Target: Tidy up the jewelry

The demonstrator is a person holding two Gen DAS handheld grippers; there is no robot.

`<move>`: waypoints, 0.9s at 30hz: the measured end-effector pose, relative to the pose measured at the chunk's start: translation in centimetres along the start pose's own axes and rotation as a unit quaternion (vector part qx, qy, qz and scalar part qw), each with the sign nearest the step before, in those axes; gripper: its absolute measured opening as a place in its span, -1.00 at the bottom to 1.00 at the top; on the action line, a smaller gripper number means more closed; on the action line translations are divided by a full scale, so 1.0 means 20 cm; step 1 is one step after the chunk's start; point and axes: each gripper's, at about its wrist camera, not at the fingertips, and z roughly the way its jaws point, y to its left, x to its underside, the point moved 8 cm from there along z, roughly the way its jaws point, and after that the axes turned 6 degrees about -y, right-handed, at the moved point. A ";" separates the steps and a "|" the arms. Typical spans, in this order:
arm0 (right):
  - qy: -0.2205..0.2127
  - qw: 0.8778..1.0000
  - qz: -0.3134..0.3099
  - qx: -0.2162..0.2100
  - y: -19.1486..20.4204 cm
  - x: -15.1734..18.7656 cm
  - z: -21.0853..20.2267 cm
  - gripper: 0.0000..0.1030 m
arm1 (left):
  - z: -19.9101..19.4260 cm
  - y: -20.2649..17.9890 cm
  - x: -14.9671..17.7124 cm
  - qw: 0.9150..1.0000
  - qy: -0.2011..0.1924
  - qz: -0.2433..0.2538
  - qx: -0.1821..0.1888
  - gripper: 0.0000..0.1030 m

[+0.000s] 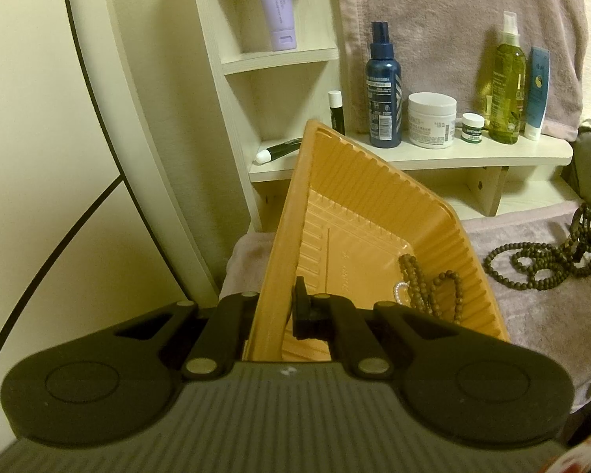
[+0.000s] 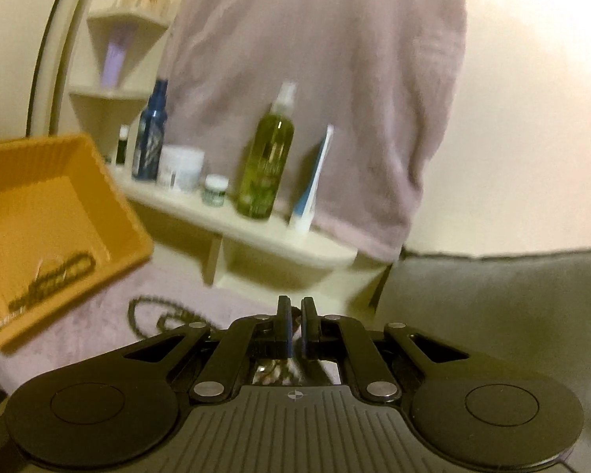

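**Tray tilted in your left gripper, beads split between tray and towel**

Your left gripper is clamped on the near wall of the orange tray, one finger outside the wall and one inside. The tray is tipped up, its far corner raised toward the shelf. A brown bead strand and a small pearly piece lie together in the low right corner of the tray, against the ribbed wall.

More brown beads lie looped on the pinkish towel to the right of the tray, apart from it. At the far right edge of that heap something darker lies with them; it is too cropped to name.

Your right gripper has its fingers drawn nearly together, with only a narrow gap between them. Something small and brownish shows in that gap, but the view is blurred and you cannot tell what it is or whether it is truly pinched. From this side the tray sits to the left, and a length of beads lies on the towel just ahead of the fingers.

On the shelf behind stand a blue bottle, a white jar and a green spray bottle.
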 end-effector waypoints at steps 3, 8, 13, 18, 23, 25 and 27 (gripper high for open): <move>-0.003 1.000 0.000 -0.004 -0.01 -0.02 0.02 -0.92 | 0.00 0.00 0.00 1.000 0.000 0.000 0.000 -0.92; -0.001 1.000 0.004 -0.011 -0.01 -0.02 0.04 -0.92 | 0.00 -0.01 0.00 1.000 0.000 0.001 0.000 -0.92; -0.002 1.000 0.006 -0.023 0.03 -0.04 0.05 -0.92 | 0.00 -0.01 0.00 1.000 0.000 0.001 0.000 -0.92; -0.011 0.998 0.008 -0.054 0.16 -0.10 0.04 -0.92 | 0.00 -0.01 0.00 1.000 0.000 0.000 0.002 -0.91; -0.023 0.994 0.013 -0.106 0.36 -0.18 0.05 -0.92 | 0.01 -0.01 0.00 1.000 0.000 0.000 0.003 -0.91; -0.030 0.991 0.018 -0.132 0.47 -0.22 0.05 -0.92 | 0.00 -0.01 0.00 1.000 0.000 -0.001 0.004 -0.91; -0.034 0.986 0.028 -0.163 0.58 -0.26 0.06 -0.92 | 0.00 -0.01 0.00 1.000 0.000 0.000 0.004 -0.91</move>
